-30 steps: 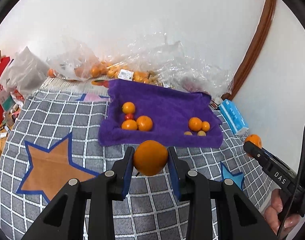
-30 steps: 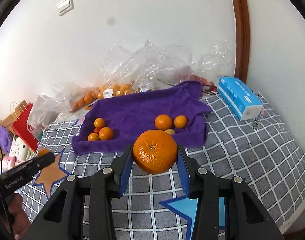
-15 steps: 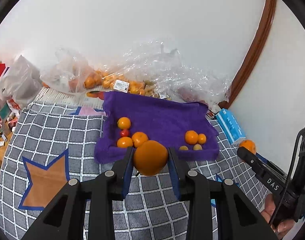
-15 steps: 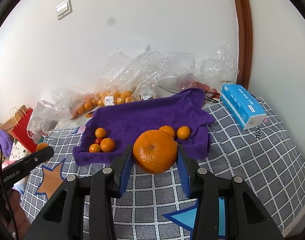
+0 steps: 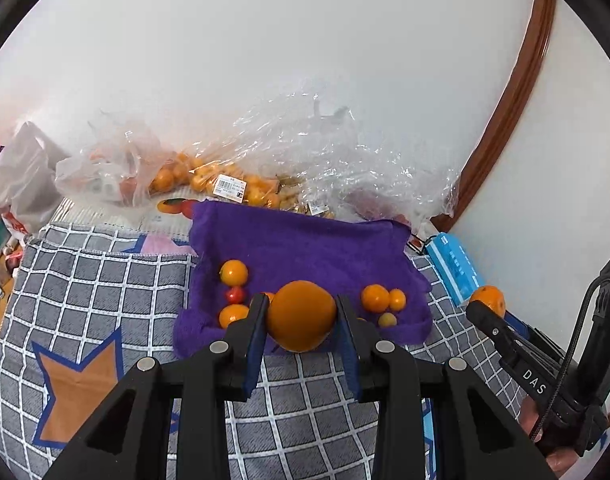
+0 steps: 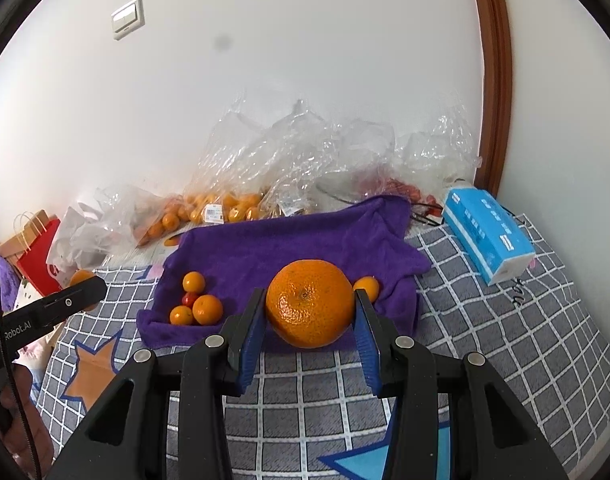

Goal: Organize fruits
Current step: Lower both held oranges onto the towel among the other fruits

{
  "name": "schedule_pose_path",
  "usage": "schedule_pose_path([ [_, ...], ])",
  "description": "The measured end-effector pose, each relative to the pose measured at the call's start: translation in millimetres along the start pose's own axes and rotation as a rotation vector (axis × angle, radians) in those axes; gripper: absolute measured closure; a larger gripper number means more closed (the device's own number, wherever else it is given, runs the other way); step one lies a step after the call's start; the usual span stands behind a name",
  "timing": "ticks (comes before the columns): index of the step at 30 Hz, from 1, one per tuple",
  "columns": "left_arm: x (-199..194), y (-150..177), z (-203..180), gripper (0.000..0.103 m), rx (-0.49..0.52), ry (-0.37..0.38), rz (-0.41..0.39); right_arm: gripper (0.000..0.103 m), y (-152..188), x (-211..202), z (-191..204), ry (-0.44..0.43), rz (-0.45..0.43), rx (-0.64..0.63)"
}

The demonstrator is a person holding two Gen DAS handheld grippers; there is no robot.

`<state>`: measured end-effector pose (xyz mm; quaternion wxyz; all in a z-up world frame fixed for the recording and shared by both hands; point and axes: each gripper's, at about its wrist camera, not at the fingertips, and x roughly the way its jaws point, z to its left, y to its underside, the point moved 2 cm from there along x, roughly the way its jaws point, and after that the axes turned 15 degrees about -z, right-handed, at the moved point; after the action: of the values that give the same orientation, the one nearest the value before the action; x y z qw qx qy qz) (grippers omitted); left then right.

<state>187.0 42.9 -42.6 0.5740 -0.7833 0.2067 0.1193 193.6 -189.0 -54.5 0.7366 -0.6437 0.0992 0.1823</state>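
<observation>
Your left claw [image 5: 301,316] and right claw [image 6: 309,304] each clamp an orange, with the purple towel [image 6: 305,236] lying just ahead and below both.

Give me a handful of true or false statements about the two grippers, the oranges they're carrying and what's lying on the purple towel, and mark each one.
1. The left gripper is clamped on an orange. True.
2. The right gripper is empty. False: its blue pads press on a large orange.
3. The purple towel is bare. False: small oranges and one small red fruit lie on it.
4. A blue tissue pack lies on the checked cloth to the right of the towel. True.
5. The fruit on the towel sits in a single heap. False: there is a left cluster and a separate right cluster.
</observation>
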Motion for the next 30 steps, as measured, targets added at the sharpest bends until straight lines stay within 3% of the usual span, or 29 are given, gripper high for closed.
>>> schedule_pose_path([
  [7, 15, -14, 11, 0.072, -0.012, -0.007, -0.010, 0.061, -10, 13, -7, 0.012, -0.011, 0.001],
  [21, 50, -15, 88, 0.072, -0.128, -0.110, 0.019, 0.061, -12, 68, -27, 0.042, 0.013, 0.001],
  [30, 100, 3, 70, 0.072, -0.080, -0.080, 0.084, 0.061, 0, 118, -45, 0.060, 0.055, 0.009],
])
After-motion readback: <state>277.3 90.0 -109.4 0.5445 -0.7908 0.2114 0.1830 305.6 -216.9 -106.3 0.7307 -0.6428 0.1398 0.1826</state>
